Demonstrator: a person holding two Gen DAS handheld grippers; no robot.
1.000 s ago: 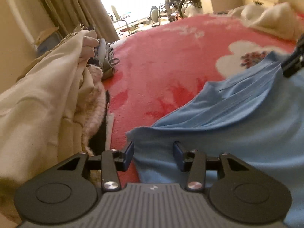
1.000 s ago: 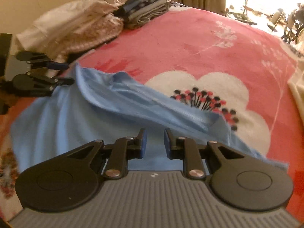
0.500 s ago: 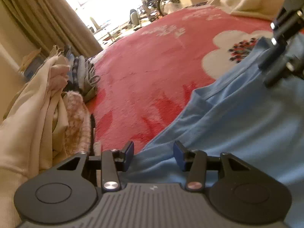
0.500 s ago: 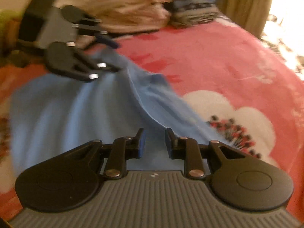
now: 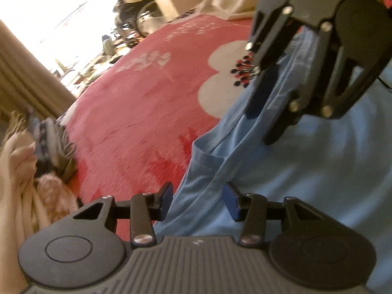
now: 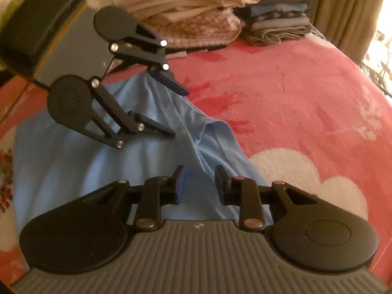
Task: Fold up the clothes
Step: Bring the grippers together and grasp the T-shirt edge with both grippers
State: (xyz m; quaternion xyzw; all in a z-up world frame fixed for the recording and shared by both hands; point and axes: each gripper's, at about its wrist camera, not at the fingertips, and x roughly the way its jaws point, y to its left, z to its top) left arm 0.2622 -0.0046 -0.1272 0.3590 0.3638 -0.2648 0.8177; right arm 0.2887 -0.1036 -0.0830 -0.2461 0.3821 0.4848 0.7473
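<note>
hovering: two tools, left tool [image 5: 198, 199] and right tool [image 6: 199, 183], both agape, over one blue shirt [image 6: 73, 161].

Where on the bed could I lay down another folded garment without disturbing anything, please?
The red blanket lies bare between the blue shirt and the stack of folded clothes, and on past its white flower. It is crowded over the shirt, where the left hand-held gripper and right hand-held gripper both hover open.

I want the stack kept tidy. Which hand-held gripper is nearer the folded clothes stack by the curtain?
Left. The left hand-held gripper hangs over the blue garment on the side toward the folded clothes stack; the right hand-held gripper sits farther back over the same garment.
</note>
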